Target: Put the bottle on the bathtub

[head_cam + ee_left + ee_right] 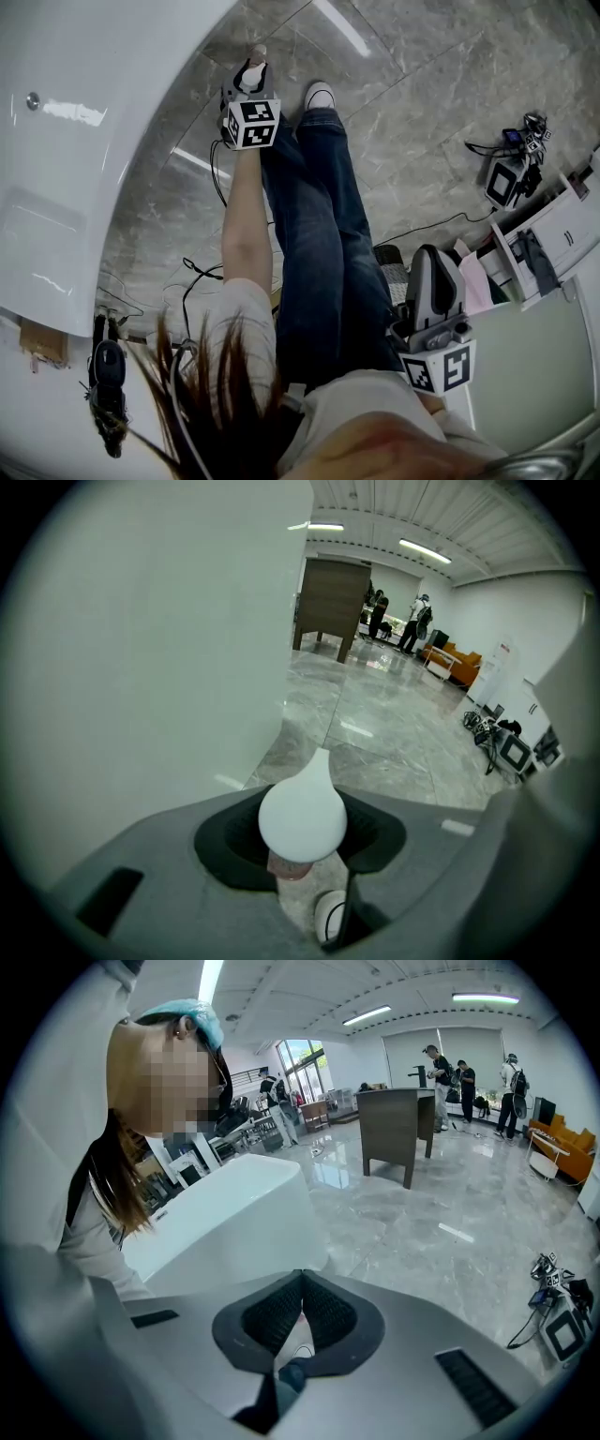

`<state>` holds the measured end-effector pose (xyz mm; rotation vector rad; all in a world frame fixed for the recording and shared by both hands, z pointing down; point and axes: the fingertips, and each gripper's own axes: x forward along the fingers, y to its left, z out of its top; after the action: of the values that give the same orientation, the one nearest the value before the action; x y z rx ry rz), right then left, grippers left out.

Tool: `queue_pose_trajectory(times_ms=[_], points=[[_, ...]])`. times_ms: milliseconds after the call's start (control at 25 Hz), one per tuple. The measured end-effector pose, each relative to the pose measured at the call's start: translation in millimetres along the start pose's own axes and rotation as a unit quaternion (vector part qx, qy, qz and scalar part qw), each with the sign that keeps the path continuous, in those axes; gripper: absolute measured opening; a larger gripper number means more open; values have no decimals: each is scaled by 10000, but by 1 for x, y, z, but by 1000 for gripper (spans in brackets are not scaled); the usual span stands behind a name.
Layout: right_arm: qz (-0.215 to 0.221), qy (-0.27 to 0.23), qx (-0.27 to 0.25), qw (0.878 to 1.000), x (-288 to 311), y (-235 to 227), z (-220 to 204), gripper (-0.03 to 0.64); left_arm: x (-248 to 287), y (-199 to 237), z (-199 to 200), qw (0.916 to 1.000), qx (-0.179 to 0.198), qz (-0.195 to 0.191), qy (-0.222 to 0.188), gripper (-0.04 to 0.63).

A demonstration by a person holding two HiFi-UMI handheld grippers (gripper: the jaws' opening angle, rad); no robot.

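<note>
left gripper (250, 75) holds bottle (302, 817) near bathtub (84, 141) (marble floor (422, 84))

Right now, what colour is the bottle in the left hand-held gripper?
The bottle is white, pinkish at its lower end; it shows best in the left gripper view.
</note>
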<state>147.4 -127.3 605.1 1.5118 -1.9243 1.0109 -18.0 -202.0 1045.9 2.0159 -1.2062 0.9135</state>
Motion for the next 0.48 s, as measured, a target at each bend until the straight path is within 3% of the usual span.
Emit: queue_pose_trajectory(times_ms=[280, 400, 480], points=[[24, 3, 7, 10000, 1, 2, 1, 12, -1, -4, -1, 9999, 84, -81, 7, 149], [48, -1, -3, 10000, 0, 4, 3, 12, -2, -5, 0, 9998, -78, -178, 45, 237], [62, -14, -8, 10000, 0, 5, 5, 12, -4, -7, -1, 9997, -52, -238, 99, 252]])
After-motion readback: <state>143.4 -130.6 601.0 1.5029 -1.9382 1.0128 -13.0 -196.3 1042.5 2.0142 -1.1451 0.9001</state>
